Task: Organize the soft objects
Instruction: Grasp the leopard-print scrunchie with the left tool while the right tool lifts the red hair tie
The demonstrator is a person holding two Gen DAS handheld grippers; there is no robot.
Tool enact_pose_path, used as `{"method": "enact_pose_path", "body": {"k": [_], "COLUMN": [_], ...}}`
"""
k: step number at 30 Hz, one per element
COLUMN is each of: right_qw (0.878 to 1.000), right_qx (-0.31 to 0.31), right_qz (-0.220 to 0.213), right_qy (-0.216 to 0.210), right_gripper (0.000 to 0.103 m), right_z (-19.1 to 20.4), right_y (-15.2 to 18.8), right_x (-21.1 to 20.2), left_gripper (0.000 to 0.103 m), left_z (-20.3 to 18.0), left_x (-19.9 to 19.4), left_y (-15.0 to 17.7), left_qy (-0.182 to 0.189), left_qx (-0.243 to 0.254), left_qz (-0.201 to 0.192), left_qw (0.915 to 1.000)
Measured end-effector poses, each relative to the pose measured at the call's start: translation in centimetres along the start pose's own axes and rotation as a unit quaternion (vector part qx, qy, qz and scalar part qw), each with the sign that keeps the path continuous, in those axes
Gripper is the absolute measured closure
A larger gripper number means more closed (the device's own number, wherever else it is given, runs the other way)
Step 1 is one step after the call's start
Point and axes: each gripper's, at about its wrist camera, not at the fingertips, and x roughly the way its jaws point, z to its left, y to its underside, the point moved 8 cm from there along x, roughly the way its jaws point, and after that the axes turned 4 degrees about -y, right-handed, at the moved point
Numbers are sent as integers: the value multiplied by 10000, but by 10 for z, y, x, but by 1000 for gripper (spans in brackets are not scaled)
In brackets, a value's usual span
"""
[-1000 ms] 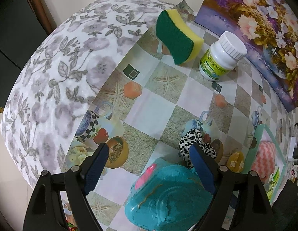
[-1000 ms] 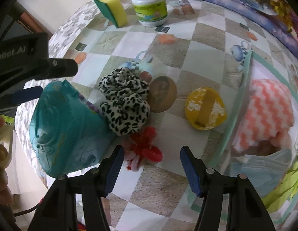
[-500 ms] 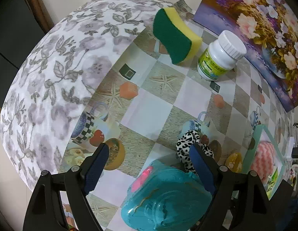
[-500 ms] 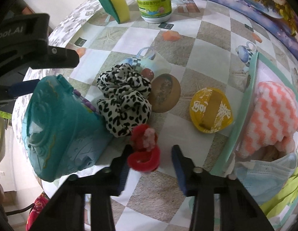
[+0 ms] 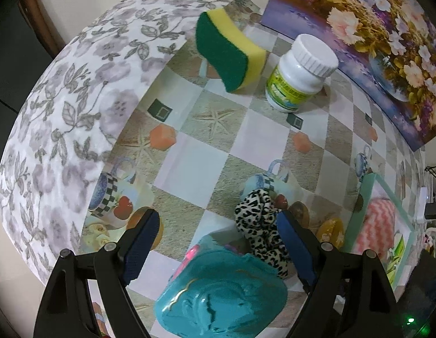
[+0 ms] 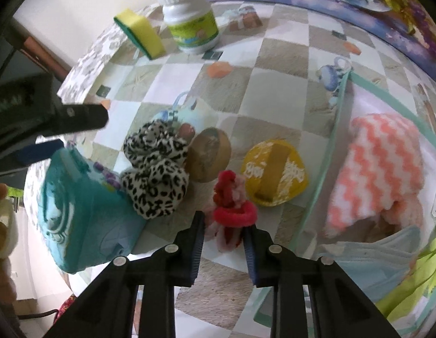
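Two grippers point down at a table [image 5: 189, 152] with a checked cloth of white and sandy squares, printed with cups and starfish. A flowery grey cloth [image 5: 65, 107] hangs over its far left edge. A big flower picture [image 5: 373, 28] leans at the back by a pale wall.

The left gripper [image 5: 215, 242] stands wide with nothing between its blue pads. Below it sits a teal plastic toy [image 5: 220, 293]. The right gripper [image 6: 225, 233] is closing, narrow now, with the red hair tie [image 6: 234, 214] between its pads. If both pads press it is hard to see.

The spotted scrunchie [image 6: 155, 169] lies against the teal toy. A yellow pad [image 6: 277, 174] lies near the tray [image 6: 325, 152]. In the tray are a pink zigzag cloth [image 6: 384, 166] and a blue face mask [image 6: 378, 256].

At the back stand a sponge [image 5: 229, 56] and a white bottle [image 5: 299, 70].

The tray's far side is cut off. A green thing in its corner is too blurry to name.
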Motion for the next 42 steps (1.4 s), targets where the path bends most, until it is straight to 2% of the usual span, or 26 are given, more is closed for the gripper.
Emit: {"method": "enact_pose_path", "body": {"k": [9, 14, 18, 25, 31, 36, 38, 42], "right_qw": [9991, 9970, 9949, 9908, 9856, 9836, 9841, 9845], "right_qx": [231, 455, 643, 975, 1334, 1450, 1431, 1430], "right_qz": [-351, -612, -769, -928, -1032, -1064, -1052, -1014], "right_qy": [41, 143, 125, 167, 158, 111, 101, 98], "right_gripper": [75, 75, 75, 75, 75, 75, 75, 75], "right_z": [-30, -39, -50, -71, -96, -102, -102, -101], "right_y": [-23, -20, -22, -23, -19, -18, -18, -18], "right_x": [-36, -68, -81, -95, -106, -109, -109, -106], "left_gripper": [17, 17, 17, 18, 18, 19, 24, 26], "left_z": [-19, -34, -57, -82, -91, -96, -98, -104], "left_x": [-6, -10, -11, -3, 7, 17, 20, 28], "left_y": [-6, -7, -1, 14, 25, 33, 36, 43], "left_qy": [-46, -223, -424, -804, -1059, -1433, -1515, -1599], "left_qx": [320, 763, 1434, 2250, 2676, 3050, 3156, 3341], "left_qz": [-122, -283, -356, -334, -230, -181, -164, -126], "left_qw": [9994, 9964, 9881, 9705, 9574, 9413, 9366, 9288]}}
